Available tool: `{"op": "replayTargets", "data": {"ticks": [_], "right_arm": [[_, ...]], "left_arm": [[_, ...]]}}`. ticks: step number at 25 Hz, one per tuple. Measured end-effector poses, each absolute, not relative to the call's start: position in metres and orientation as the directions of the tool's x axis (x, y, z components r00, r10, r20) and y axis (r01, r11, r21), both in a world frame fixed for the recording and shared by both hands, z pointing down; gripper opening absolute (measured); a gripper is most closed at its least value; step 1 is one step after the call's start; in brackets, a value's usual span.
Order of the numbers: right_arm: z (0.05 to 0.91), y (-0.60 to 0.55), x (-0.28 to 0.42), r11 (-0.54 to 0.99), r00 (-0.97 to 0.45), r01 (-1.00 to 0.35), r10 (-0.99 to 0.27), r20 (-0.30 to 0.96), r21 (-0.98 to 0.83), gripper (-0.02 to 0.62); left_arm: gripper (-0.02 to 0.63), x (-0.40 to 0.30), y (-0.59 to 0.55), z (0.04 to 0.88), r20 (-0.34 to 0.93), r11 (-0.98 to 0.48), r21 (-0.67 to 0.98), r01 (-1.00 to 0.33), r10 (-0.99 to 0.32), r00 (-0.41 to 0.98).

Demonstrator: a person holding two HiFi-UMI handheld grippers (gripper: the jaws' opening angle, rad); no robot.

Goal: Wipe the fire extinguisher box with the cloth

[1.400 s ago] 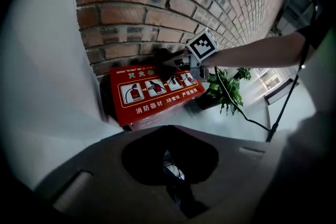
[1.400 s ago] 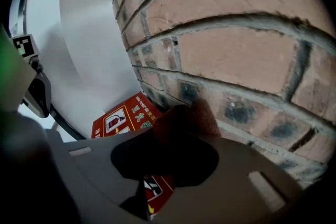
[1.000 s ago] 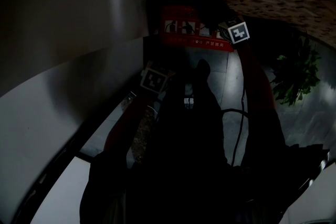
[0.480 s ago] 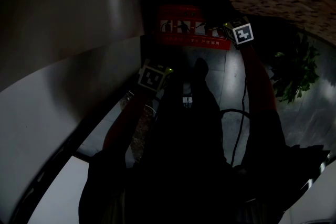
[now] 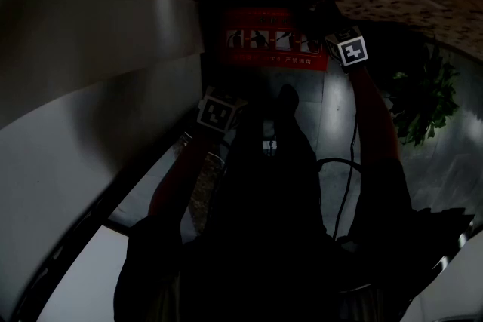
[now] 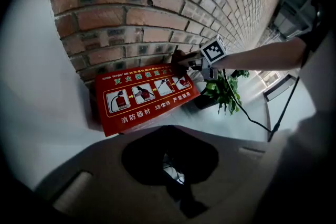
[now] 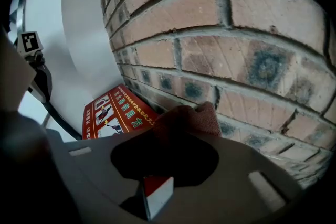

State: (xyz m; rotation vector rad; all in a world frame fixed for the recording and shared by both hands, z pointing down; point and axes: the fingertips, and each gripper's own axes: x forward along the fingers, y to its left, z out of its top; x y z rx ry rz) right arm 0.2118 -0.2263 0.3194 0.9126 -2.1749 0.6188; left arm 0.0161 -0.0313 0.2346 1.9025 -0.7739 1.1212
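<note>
Right gripper view | right gripper (image 7: 168, 161) fingers pinch soft, light cloth (image 7: 187, 119) by a fold | stiff, smooth box (image 7: 112, 110) against brick wall (image 7: 210, 23), just below cloth | left gripper (image 6: 176, 177) fingers look together, empty

fire extinguisher box (image 6: 144, 94) tight spot tbh: brick wall (image 6: 157, 13) right behind, white wall (image 6: 31, 86) left, potted plant (image 6: 223, 93) just right. floor (image 6: 231, 126) in front open.

Left hand-held gripper (image 6: 173, 171) and right hand-held gripper (image 6: 188, 60), each with a black-and-white marker cube (image 5: 352, 50); thin black cable (image 6: 247, 113).
</note>
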Motion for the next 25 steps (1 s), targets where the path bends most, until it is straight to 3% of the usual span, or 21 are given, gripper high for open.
{"op": "replayTargets", "data": {"ticks": [9, 14, 25], "right_arm": [[0.322, -0.222, 0.247, 0.596, -0.446, -0.793, -0.428, 0.786, -0.125, 0.074], [0.343, -0.185, 0.300, 0.553, -0.331, -0.827, -0.338, 0.881, -0.099, 0.072], [0.321, -0.126, 0.312, 0.492, -0.388, -0.856, -0.417, 0.822, -0.155, 0.072]], "left_arm": [[0.003, 0.016, -0.036, 0.232, 0.896, -0.478, 0.318, -0.819, -0.131, 0.425], [0.003, 0.006, -0.045, 0.230, 0.888, -0.411, 0.334, -0.848, -0.165, 0.429], [0.003, 0.019, -0.035, 0.217, 0.876, -0.382, 0.360, -0.851, -0.175, 0.449]]}}
